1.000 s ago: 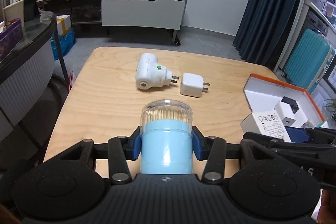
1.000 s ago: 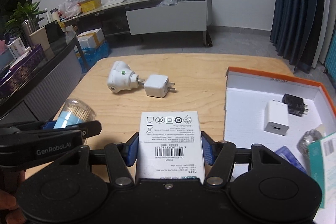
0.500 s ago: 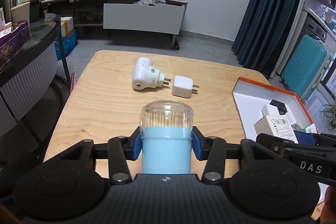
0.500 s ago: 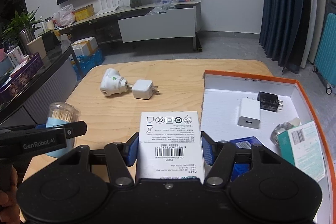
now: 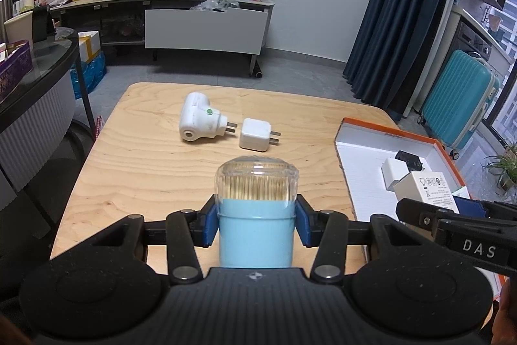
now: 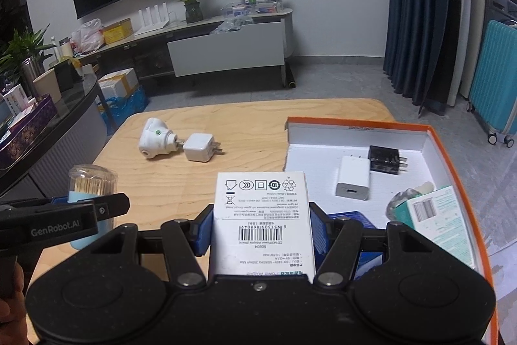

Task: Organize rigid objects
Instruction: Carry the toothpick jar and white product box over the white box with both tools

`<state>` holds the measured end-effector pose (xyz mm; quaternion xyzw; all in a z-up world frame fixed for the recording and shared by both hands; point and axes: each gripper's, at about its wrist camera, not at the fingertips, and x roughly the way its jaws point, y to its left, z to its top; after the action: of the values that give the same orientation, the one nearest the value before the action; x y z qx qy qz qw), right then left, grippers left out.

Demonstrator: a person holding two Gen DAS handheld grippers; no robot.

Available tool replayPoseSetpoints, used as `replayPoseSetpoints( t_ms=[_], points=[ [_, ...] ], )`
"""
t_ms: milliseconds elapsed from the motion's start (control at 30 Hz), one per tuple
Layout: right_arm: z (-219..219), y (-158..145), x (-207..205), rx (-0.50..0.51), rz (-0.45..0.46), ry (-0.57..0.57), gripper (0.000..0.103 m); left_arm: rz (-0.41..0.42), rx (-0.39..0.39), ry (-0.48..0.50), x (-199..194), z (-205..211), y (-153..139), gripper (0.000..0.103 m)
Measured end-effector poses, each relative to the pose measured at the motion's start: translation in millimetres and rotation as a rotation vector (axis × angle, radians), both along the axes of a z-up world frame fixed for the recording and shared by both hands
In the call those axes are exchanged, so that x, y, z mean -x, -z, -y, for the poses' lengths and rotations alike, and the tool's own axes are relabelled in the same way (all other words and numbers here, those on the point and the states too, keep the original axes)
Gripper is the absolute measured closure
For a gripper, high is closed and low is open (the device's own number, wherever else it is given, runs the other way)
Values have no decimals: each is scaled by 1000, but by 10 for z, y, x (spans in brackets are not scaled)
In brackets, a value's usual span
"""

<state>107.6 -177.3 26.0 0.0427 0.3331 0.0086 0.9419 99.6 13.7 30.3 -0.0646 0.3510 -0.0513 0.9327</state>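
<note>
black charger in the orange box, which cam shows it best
The right wrist view: the black charger lies fully visible with its prongs, beside the white adapter. The left wrist view shows only a small dark corner behind that adapter.

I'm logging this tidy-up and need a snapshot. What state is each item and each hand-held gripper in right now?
Left hand-held gripper: shut on the toothpick jar.
Toothpick jar: upright, lid on, held.
Right hand-held gripper: shut on the white carton.
White carton: held, label side up.
Orange box: open, partly filled.
White charger and black charger: lying in the box.
Round plug and square plug: lying on the table.
</note>
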Motion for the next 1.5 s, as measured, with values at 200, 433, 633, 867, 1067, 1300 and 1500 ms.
replayPoseSetpoints(
  t_ms=[200,433,633,867,1067,1300,1500],
  points=[
    [64,-42,21,-1,12,18,32,5,-3,16,-8,65,-25,56],
    [133,-82,44,0,26,33,32,12,-4,37,-13,147,-51,56],
    [208,-105,61,-1,36,50,32,14,1,56,-38,229,-64,56],
    [327,-131,96,1,47,81,32,16,3,93,-55,390,-82,56],
    [442,-148,125,-1,53,111,32,22,4,130,-74,547,-92,56],
    [584,-170,178,-2,63,150,32,21,8,170,-106,713,-76,56],
    [690,-183,207,-3,69,179,32,22,7,205,-134,860,-61,56]
  ],
)
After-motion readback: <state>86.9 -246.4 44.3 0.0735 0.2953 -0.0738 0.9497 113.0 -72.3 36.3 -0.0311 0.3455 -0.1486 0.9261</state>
